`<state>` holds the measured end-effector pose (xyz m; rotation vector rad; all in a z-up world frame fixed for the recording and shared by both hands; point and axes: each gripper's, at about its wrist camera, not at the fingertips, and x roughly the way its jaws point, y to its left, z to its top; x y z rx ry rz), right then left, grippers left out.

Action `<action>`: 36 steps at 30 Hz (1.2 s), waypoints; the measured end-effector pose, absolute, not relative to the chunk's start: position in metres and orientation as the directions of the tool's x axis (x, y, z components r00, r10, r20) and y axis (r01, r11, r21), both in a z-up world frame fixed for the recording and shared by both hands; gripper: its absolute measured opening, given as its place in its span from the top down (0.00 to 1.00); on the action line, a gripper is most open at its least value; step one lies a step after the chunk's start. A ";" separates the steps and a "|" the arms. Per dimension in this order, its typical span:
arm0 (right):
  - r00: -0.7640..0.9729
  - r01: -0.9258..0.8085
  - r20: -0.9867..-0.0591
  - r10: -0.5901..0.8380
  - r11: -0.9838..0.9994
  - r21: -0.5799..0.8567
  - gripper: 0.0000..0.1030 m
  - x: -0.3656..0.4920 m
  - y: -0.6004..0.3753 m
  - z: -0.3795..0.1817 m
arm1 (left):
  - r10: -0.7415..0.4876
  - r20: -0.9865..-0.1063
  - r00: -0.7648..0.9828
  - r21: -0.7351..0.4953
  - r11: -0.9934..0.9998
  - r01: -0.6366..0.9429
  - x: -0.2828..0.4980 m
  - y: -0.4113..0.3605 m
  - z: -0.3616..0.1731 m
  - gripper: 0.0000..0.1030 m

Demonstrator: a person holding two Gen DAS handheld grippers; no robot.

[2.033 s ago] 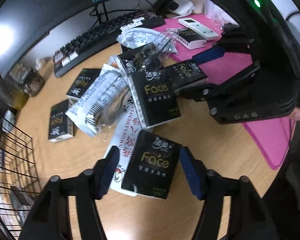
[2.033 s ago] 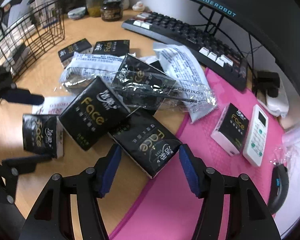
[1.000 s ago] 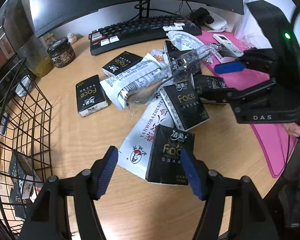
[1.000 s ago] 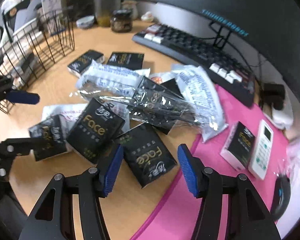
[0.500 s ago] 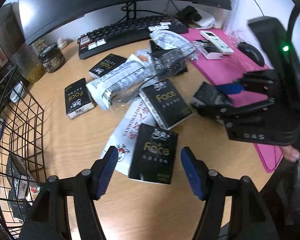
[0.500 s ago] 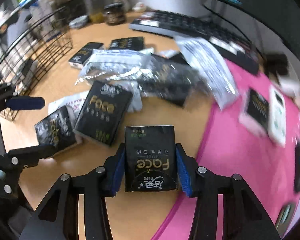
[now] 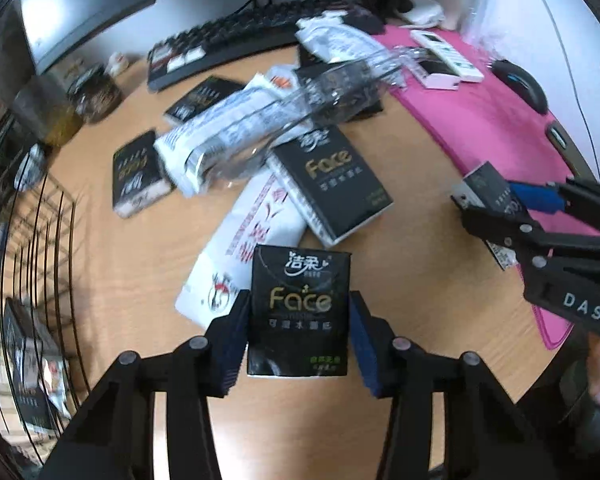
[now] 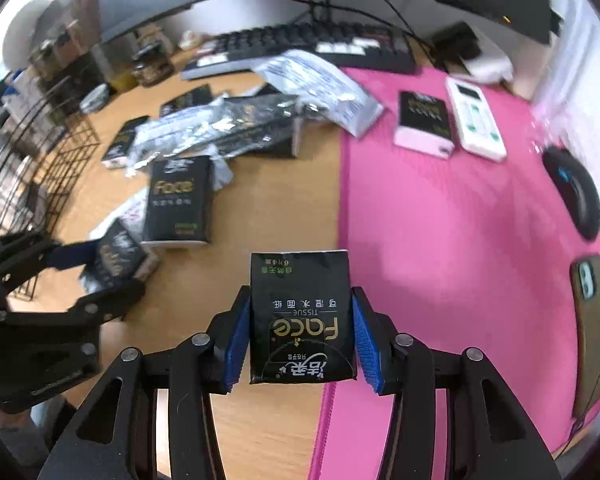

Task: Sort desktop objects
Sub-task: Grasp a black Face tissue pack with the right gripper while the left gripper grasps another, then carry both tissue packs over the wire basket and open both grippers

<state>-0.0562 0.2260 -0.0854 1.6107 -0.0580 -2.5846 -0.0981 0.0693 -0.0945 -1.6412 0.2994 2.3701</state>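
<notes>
My left gripper (image 7: 299, 334) is shut on a black "Face" tissue pack (image 7: 299, 308) and holds it above the wooden desk (image 7: 412, 264). My right gripper (image 8: 300, 340) is shut on another black "Face" tissue pack (image 8: 300, 316), lifted over the edge of the pink mat (image 8: 452, 216). That gripper and its pack also show at the right of the left wrist view (image 7: 496, 196). More black tissue packs (image 7: 332, 180) (image 8: 179, 200), white snack bags (image 7: 220, 140) and a clear wrapper (image 7: 320, 92) lie in a pile mid-desk.
A black wire basket (image 7: 32, 264) with packs inside stands at the left. A keyboard (image 7: 240, 40) and monitor are at the back, with jars (image 7: 94, 92) at back left. The mat holds a tissue pack (image 8: 422, 120), remote (image 8: 476, 120), mouse (image 8: 576, 192) and phone (image 8: 592, 328).
My left gripper has closed on the tissue pack in front of it and lifted it. My right gripper, holding its pack, has risen and swung toward the pink mat.
</notes>
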 end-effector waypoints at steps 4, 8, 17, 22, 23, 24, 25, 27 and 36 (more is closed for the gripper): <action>-0.443 0.070 -0.891 -0.096 -0.995 0.072 0.54 -0.054 0.221 -0.087 | 0.063 -0.929 -0.364 0.047 -0.957 -0.286 -0.096 0.074 -0.096 0.41; -0.447 0.084 -0.891 -0.074 -0.996 0.040 0.54 -0.054 0.218 -0.090 | 0.040 -0.919 -0.393 0.085 -0.951 -0.296 -0.095 0.081 -0.098 0.39; -0.462 0.097 -0.885 -0.056 -0.995 0.012 0.54 -0.050 0.213 -0.084 | 0.057 -0.906 -0.420 0.066 -0.960 -0.272 -0.096 0.071 -0.084 0.50; -0.488 0.093 -0.870 -0.066 -0.995 0.023 0.54 -0.044 0.210 -0.068 | 0.077 -0.874 -0.480 0.059 -0.963 -0.262 -0.088 0.063 -0.058 0.50; -0.495 0.097 -0.866 -0.067 -0.995 0.021 0.54 -0.042 0.208 -0.064 | 0.073 -0.855 -0.513 0.070 -0.965 -0.254 -0.085 0.061 -0.049 0.50; -0.504 0.102 -0.861 -0.068 -0.995 0.018 0.54 -0.040 0.206 -0.059 | 0.068 -0.839 -0.539 0.082 -0.965 -0.249 -0.082 0.059 -0.042 0.50; -0.518 0.111 -0.852 -0.068 -0.994 0.012 0.54 -0.036 0.202 -0.052 | 0.067 -0.817 -0.573 0.092 -0.965 -0.244 -0.077 0.056 -0.031 0.50; -0.541 0.124 -0.838 -0.074 -0.992 0.007 0.54 -0.031 0.195 -0.041 | 0.077 -0.788 -0.611 0.088 -0.968 -0.235 -0.070 0.050 -0.015 0.50; -0.656 0.259 -0.736 -0.166 -0.966 -0.012 0.54 -0.015 0.125 0.019 | -0.024 -0.690 -0.723 0.107 -0.992 -0.070 -0.044 -0.013 0.043 0.50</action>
